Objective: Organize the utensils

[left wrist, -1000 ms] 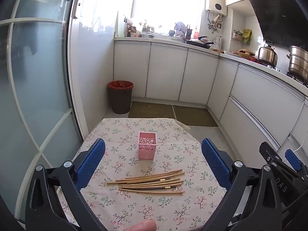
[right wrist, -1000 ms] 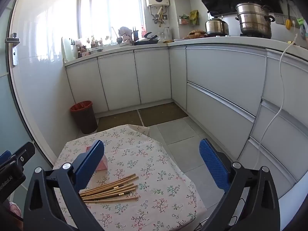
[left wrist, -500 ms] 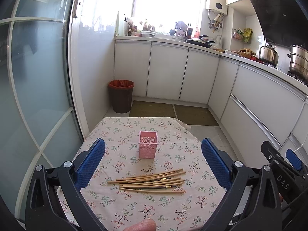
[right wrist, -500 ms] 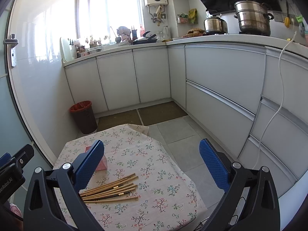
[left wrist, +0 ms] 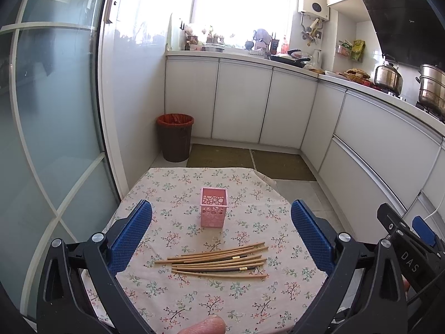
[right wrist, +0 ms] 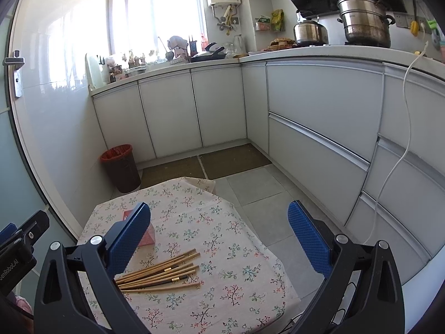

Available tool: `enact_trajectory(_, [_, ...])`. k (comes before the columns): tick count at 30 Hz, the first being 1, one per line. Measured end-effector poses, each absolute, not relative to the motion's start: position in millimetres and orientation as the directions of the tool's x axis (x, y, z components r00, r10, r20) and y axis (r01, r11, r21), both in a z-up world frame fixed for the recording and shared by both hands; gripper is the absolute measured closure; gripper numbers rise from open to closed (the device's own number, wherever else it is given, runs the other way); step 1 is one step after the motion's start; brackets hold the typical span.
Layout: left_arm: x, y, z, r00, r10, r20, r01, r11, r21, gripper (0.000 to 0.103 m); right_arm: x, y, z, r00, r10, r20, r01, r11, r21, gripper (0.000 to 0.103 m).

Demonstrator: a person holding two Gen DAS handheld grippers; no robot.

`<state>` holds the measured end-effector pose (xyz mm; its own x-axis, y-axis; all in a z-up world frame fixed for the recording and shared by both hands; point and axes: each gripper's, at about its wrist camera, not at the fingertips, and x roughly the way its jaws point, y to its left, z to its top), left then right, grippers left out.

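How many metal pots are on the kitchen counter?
2. A kettle-shaped pot sits on the counter, and a taller stacked steamer pot stands just right of it. More may be hidden beyond the frame.

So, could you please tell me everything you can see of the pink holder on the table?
The pink holder is a small square cup, plastic by the look of it, with round cut-out holes in its walls. It stands upright and open-topped on the flowered tablecloth, and nothing shows inside it. The chopsticks lie loose on the cloth on the near side of it, apart from it. Nothing touches it but the cloth. In the right wrist view a blue finger hides most of it.
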<state>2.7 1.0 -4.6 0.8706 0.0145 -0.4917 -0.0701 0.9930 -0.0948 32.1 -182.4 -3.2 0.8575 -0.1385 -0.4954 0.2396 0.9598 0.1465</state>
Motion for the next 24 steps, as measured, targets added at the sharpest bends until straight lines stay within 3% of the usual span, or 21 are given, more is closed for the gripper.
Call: enact_trajectory(24, [3.2,2.9,-7.0,0.870,0.013,-0.493,-0.069,0.993,-0.094,0.007,33.8,-181.2,-7.7,0.853,-0.140,-0.502,0.244,0.959,0.147,0.007])
